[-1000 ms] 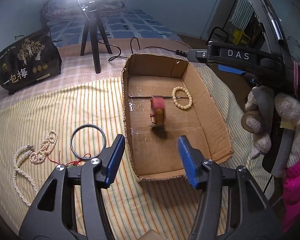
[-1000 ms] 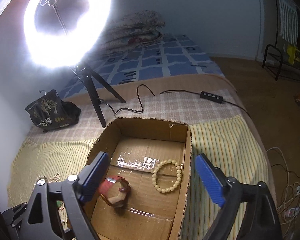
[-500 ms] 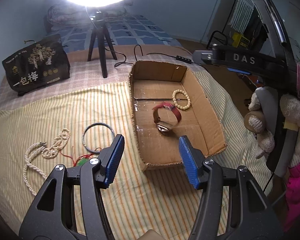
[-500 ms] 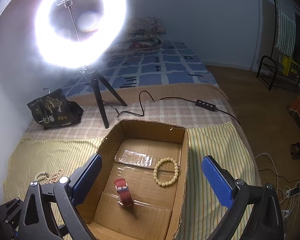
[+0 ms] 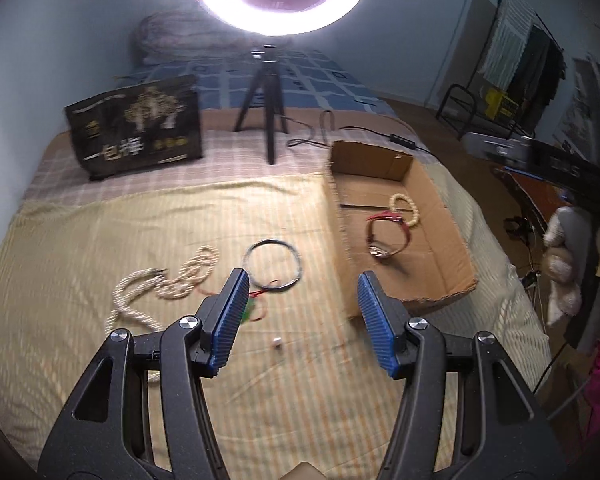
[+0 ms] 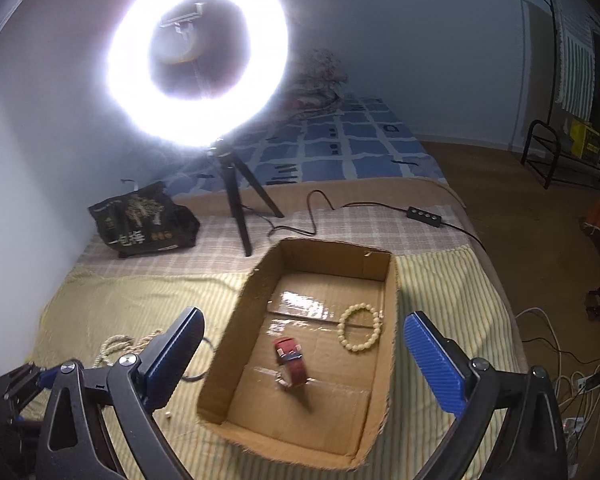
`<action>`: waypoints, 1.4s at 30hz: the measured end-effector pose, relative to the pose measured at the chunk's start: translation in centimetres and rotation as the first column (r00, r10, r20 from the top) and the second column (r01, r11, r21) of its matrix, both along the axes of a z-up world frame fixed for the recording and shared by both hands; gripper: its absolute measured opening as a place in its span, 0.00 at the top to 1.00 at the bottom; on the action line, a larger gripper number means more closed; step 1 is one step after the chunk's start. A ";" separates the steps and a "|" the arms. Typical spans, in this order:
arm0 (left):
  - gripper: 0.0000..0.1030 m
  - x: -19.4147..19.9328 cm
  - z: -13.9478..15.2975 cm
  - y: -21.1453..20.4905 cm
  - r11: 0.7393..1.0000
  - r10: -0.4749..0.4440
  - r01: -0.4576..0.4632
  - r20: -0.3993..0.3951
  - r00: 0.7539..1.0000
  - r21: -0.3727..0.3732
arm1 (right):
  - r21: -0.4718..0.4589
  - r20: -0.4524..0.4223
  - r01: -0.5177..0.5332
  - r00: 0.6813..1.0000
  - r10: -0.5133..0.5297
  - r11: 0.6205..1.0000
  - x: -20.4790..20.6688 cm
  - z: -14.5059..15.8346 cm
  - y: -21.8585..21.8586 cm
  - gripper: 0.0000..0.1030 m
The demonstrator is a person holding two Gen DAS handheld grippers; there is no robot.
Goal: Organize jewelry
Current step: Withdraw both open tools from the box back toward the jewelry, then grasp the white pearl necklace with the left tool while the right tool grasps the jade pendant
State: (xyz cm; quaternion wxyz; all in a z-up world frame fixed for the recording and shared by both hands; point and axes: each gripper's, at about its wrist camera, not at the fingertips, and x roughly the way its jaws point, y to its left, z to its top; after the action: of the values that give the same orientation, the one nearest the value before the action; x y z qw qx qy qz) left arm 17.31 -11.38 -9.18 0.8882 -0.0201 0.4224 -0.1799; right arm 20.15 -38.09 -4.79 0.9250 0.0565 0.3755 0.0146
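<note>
An open cardboard box (image 5: 456, 228) (image 6: 236, 320) lies on the striped bedspread. Inside it are a red-strap watch (image 5: 388, 236) (image 6: 292, 364) and a cream bead bracelet (image 5: 406, 210) (image 6: 360, 328). Left of the box lie a dark bangle (image 5: 272, 264), a pearl necklace (image 5: 168, 284) (image 6: 120, 344) and a red cord with a green piece (image 5: 256, 300). A small white bead (image 5: 277, 343) lies near the front. My left gripper (image 5: 300, 320) is open and empty above the bedspread, near the bangle. My right gripper (image 6: 304, 364) is open and empty above the box.
A ring light on a black tripod (image 5: 266, 92) (image 6: 236, 200) stands behind the box. A black printed bag (image 5: 136, 128) (image 6: 144, 220) stands at the back left. A cable with an inline switch (image 6: 424, 214) runs across the bed. The bed's right edge drops to the floor.
The left gripper has pulled back and swung left, from over the box to over the bangle. The watch has settled in the box. The right gripper rose slightly.
</note>
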 end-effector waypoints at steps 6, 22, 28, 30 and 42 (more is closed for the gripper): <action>0.44 -0.4 -0.5 5.3 0.997 0.071 -0.071 -0.005 0.997 0.013 | 0.000 0.022 -0.044 0.999 0.044 0.999 -2.1 0.9 2.2 0.02; 0.44 -1.5 -5.0 17.6 0.964 0.267 -0.266 -0.102 0.958 0.026 | 0.001 0.011 -0.249 0.968 0.249 0.968 -2.6 -0.4 10.3 0.05; 0.44 -1.2 -6.9 18.9 0.957 0.285 -0.289 -0.158 0.946 -0.002 | 0.025 -0.054 -0.325 0.944 0.326 0.945 -0.9 -1.9 13.3 0.10; 0.44 -1.1 -7.5 19.0 0.957 0.285 -0.290 -0.171 0.943 -0.007 | 0.026 -0.093 -0.359 0.928 0.360 0.933 -0.2 -2.6 14.5 0.13; 0.44 -0.4 -10.1 19.1 0.957 0.269 -0.287 -0.232 0.935 -0.046 | 0.054 -0.264 -0.476 0.841 0.472 0.878 1.5 -7.7 18.7 0.38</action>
State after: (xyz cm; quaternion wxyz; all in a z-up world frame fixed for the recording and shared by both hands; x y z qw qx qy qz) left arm 16.88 7.76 -19.24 0.8500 -0.1348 0.5049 -0.0655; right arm 21.65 -19.34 -12.49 0.8333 -0.0431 0.4999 0.2321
